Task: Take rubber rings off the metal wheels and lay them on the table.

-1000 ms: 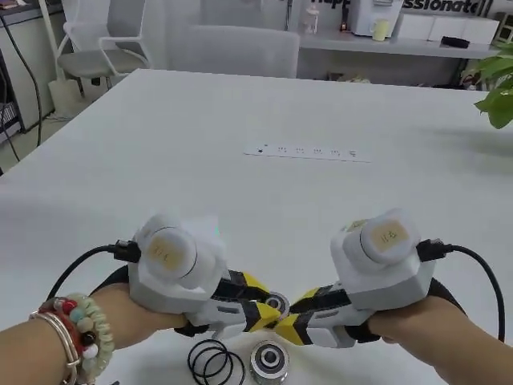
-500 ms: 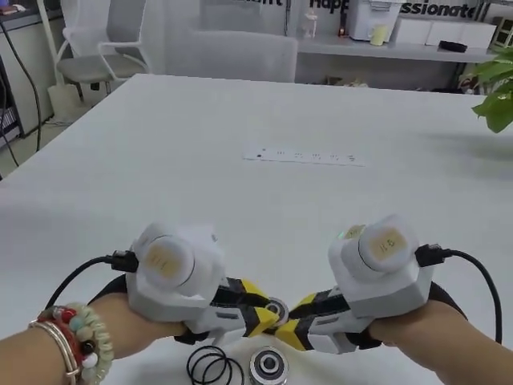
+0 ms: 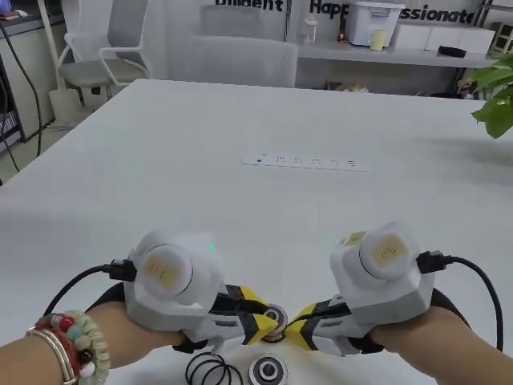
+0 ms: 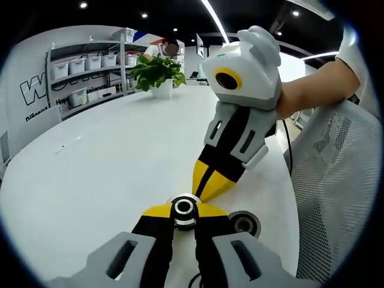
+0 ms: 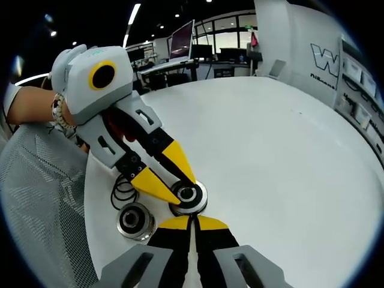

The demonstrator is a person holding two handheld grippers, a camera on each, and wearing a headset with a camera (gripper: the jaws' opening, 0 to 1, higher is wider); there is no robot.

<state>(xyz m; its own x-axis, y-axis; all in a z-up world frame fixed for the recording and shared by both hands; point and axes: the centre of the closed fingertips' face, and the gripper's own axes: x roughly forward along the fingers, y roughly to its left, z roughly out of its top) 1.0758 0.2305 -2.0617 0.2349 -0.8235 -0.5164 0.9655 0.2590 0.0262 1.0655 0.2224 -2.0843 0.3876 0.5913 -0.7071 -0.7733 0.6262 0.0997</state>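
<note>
My left gripper (image 3: pixel 264 323) is shut on a small metal wheel (image 3: pixel 276 314) held just above the white table (image 3: pixel 240 208), near its front edge. The same wheel (image 4: pixel 183 208) sits between my left gripper's (image 4: pixel 183 213) yellow tips in the left gripper view. My right gripper (image 3: pixel 295 327) is shut, its tips against the wheel's (image 5: pixel 189 195) rim; I cannot tell whether a ring is pinched. A second metal wheel (image 3: pixel 267 371) lies on the table below the grippers. Beside it lie black rubber rings (image 3: pixel 212 370), overlapping each other.
A white power strip (image 3: pixel 304 160) lies across the middle of the table. An office chair (image 3: pixel 104 48) stands at the far left and a plant (image 3: pixel 497 96) at the right edge. A mesh chair back (image 4: pixel 336 168) is close behind the front edge.
The head camera has tilted, so the whole scene sits a little lower. Both grippers stay together at the held wheel, and the right tips have eased slightly to the right.
</note>
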